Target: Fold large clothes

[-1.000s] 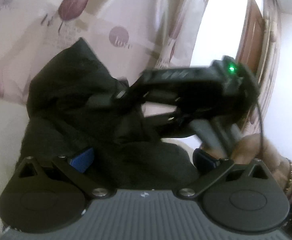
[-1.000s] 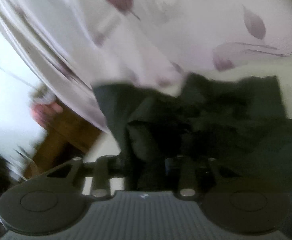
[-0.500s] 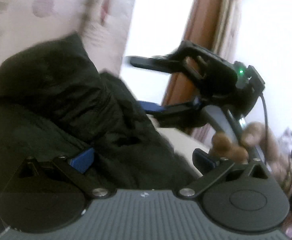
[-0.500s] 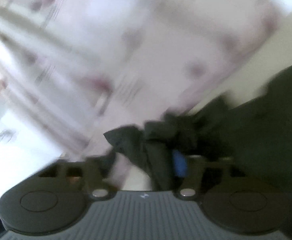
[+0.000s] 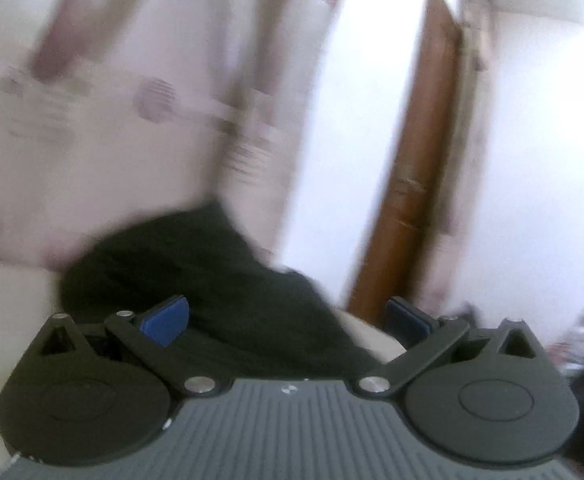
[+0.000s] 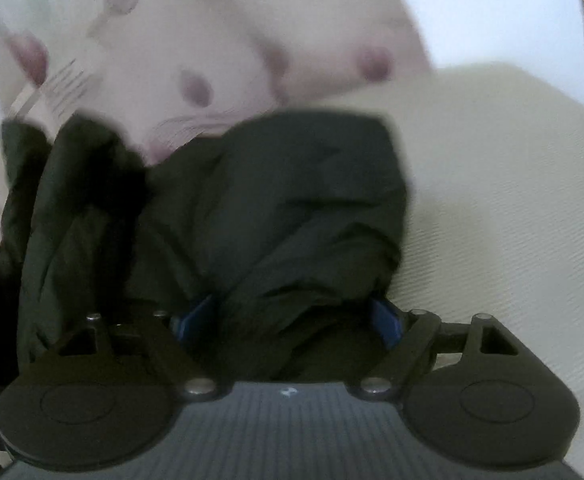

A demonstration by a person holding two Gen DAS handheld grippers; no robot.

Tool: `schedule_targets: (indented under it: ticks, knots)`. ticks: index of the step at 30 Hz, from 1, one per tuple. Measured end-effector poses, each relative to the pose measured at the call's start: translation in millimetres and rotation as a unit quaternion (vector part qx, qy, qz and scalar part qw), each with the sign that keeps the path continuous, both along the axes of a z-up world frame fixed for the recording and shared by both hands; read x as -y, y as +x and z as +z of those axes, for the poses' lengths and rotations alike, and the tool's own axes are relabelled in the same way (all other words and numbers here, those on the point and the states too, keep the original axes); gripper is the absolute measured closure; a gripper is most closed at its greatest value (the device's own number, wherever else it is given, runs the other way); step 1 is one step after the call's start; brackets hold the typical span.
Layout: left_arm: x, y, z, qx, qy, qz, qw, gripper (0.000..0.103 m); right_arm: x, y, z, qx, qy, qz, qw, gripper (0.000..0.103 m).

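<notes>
Garment [image 6: 276, 208] bunched, long axis unclear; right claw [image 6: 292, 318] and left claw [image 5: 286, 320] both gape, gripping nothing.

Pale pink curtain [image 5: 104, 92] with mauve leaf print, bright daylit opening right of it, brown wooden door frame [image 5: 415, 184] further right, cream ribbed cushion surface [image 6: 503, 184] below curtain.

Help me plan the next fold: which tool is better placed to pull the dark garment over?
Right, probably. The right tool has the dark garment bunched between its open fingers; the left tool is open with the cloth merely lying below it.
</notes>
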State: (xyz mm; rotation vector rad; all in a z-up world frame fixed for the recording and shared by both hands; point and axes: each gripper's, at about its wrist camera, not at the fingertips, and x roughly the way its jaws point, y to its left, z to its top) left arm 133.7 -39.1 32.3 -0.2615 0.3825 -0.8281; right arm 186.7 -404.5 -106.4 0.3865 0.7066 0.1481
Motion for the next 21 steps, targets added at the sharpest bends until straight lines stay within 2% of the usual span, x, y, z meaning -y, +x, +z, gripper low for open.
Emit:
schedule_targets:
  ticks: [2, 3, 5, 6, 8, 11, 12, 14, 16, 17, 19, 21]
  knots:
    - [-13, 23, -13, -0.018, 0.009, 0.026, 0.9995, 0.000, -22, 6, 1, 0.004, -0.037, 0.015, 0.999, 0.020]
    - [-15, 38, -25, -0.045, 0.015, 0.030, 0.9984, 0.000, -27, 10, 2, 0.003, -0.037, 0.022, 0.999, 0.020]
    - [-11, 56, -47, -0.100, 0.020, 0.003, 0.9947, 0.001, -36, 17, 0, 0.000, -0.014, 0.035, 0.999, 0.020]
    - [-9, 56, -54, -0.104, 0.028, -0.003, 0.9942, 0.002, -45, 18, -1, 0.001, -0.018, 0.048, 0.999, 0.020]
    - [-13, 47, -53, -0.084, 0.016, -0.014, 0.9963, 0.002, -67, 22, 0, 0.006, -0.035, 0.053, 0.998, 0.018]
    - [-12, 37, -47, -0.089, -0.012, -0.064, 0.9939, 0.002, -97, 33, -1, 0.008, 0.006, 0.067, 0.998, 0.018]
    - [-10, 26, -43, -0.077, 0.002, -0.086, 0.9933, 0.002, -115, 34, 1, 0.009, 0.014, 0.084, 0.996, 0.018]
    - [-3, 1, -32, -0.018, 0.064, -0.101, 0.9927, 0.000, -147, 32, 4, 0.010, 0.009, 0.121, 0.993, 0.018]
    - [-11, -5, -33, -0.028, 0.065, -0.101, 0.9923, 0.000, -167, 30, 5, 0.007, 0.000, 0.135, 0.991, 0.018]
    - [-16, -5, -34, -0.033, 0.062, -0.101, 0.9923, 0.000, -165, 30, 3, 0.005, 0.008, 0.141, 0.990, 0.017]
    - [-19, -13, -37, -0.019, 0.082, -0.102, 0.9912, 0.000, -147, 31, 1, -0.010, 0.030, 0.157, 0.987, 0.017]
    - [-16, -12, -38, -0.011, 0.090, -0.098, 0.9910, 0.000, -131, 35, 10, -0.036, 0.016, 0.156, 0.987, 0.017]
